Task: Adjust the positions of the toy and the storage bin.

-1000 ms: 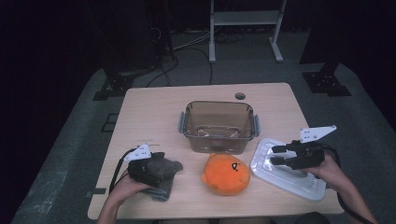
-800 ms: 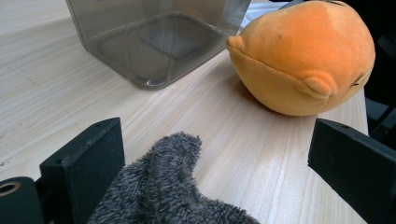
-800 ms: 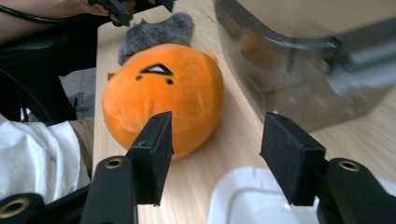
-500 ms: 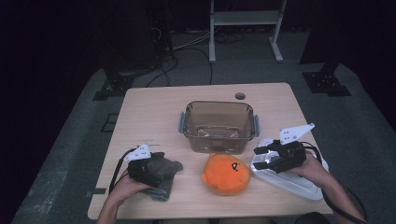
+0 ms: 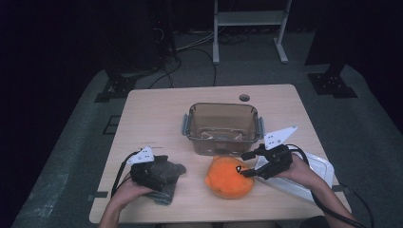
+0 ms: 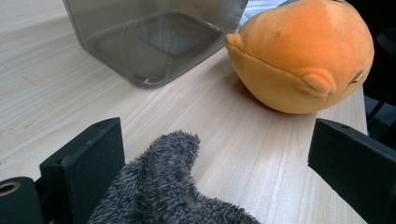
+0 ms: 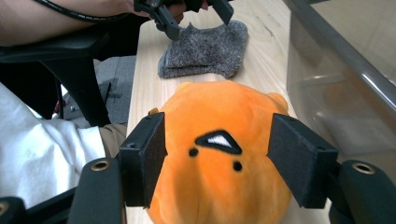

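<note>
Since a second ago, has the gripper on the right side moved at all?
Yes. The right gripper slid left off the white lid to the orange plush toy, its fingers opening around it.

Both grippers are black, each topped by a pale three-cornered plate dotted with small holes and trailing a black cable; right gripper (image 5: 248, 164), left gripper (image 5: 168, 170). Jaws are square black blocks on arms with brass-ringed screw holes. Forearms bare

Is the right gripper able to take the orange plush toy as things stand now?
Probably yes. The right gripper has its jaws open on either side of the orange plush toy, and nothing lies between them. The clear container and the grey cloth stand apart from it.
</note>
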